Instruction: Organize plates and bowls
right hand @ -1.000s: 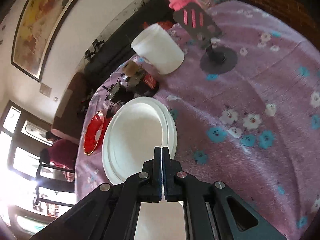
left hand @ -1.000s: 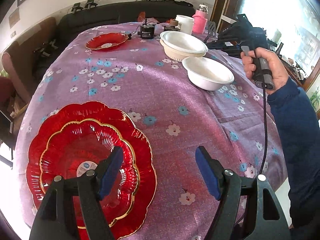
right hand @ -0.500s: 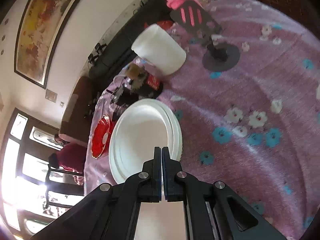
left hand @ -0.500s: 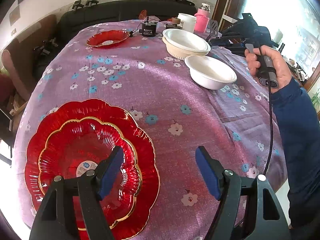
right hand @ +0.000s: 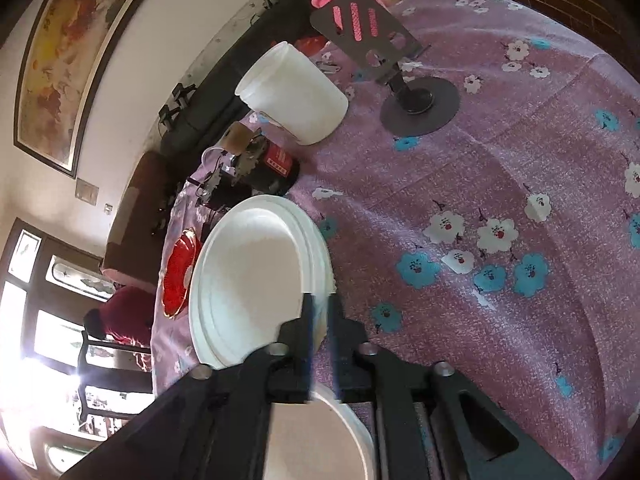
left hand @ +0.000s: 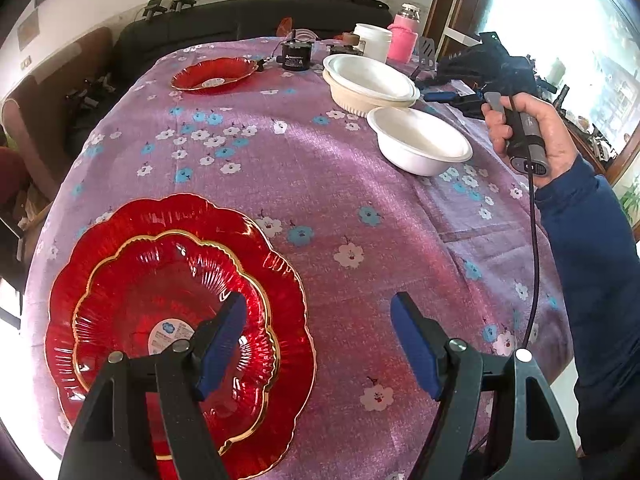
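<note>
Purple floral cloth covers the round counter (left hand: 320,184) edge to edge. Near the front-left edge, a small scalloped red glass plate with gold rim (left hand: 160,304) sits nested on a larger scalloped red plate (left hand: 280,280). The left gripper (left hand: 316,336) hovers above their right rim, fingers spread wide and holding nothing. A broad bare stretch of cloth lies between this stack and the far dishes. Toward the far edge, a third red glass plate (left hand: 214,74) stands alone at left. At right, stacked white bowls (left hand: 368,80) sit just beside a single white bowl (left hand: 420,146). The right gripper (right hand: 320,320) points down at the stack's near rim (its fingers have just been opening); a narrow gap now shows and grips nothing. The single bowl's rim (right hand: 352,416) lies beneath the gripper body.
</note>
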Available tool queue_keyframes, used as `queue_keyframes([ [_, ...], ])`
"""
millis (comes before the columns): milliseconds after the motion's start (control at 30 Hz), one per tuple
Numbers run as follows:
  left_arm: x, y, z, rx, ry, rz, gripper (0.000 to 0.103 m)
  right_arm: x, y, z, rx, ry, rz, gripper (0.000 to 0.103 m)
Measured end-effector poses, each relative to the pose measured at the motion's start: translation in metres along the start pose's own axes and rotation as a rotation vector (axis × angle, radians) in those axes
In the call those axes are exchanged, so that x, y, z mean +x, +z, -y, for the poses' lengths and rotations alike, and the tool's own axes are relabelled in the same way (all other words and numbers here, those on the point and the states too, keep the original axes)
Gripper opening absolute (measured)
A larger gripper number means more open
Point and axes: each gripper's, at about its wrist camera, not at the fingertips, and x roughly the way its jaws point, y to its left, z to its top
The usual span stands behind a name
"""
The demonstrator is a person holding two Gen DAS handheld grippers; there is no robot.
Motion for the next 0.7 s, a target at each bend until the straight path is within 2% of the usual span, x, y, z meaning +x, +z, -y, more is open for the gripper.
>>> queue_keyframes([
  [33,0.000,0.000,0.000,0.000,0.000,-0.001,0.074,-0.002,0.000,0.000,0.001,0.009,0.011,0.043],
  [100,0.001,0.000,0.001,0.004,0.001,-0.003,0.074,-0.009,-0.001,-0.002,-0.010,0.000,0.045,0.050],
  [200,0.003,0.000,0.000,0.001,0.002,-0.006,0.074,-0.012,-0.001,-0.004,-0.014,0.040,0.053,0.050],
  [300,0.003,0.000,0.001,0.000,0.000,-0.006,0.074,-0.007,-0.001,-0.003,-0.003,0.037,0.030,0.030],
  [467,0.004,0.000,0.002,0.005,0.000,-0.008,0.074,0.005,0.000,0.001,0.010,0.039,0.004,0.030],
  [500,0.003,0.000,0.002,0.005,0.000,-0.009,0.074,0.007,-0.001,0.001,0.007,0.044,0.000,0.027],
  [533,0.004,-0.001,0.002,0.005,0.001,-0.010,0.074,0.010,-0.001,0.001,-0.002,0.038,-0.006,0.010],
  [667,0.002,-0.001,0.001,0.002,-0.003,-0.007,0.074,0.004,-0.008,-0.013,-0.076,-0.013,0.034,0.009],
  [700,0.002,-0.001,0.001,0.001,-0.002,-0.007,0.074,-0.002,-0.011,-0.024,-0.124,-0.046,0.068,0.009],
])
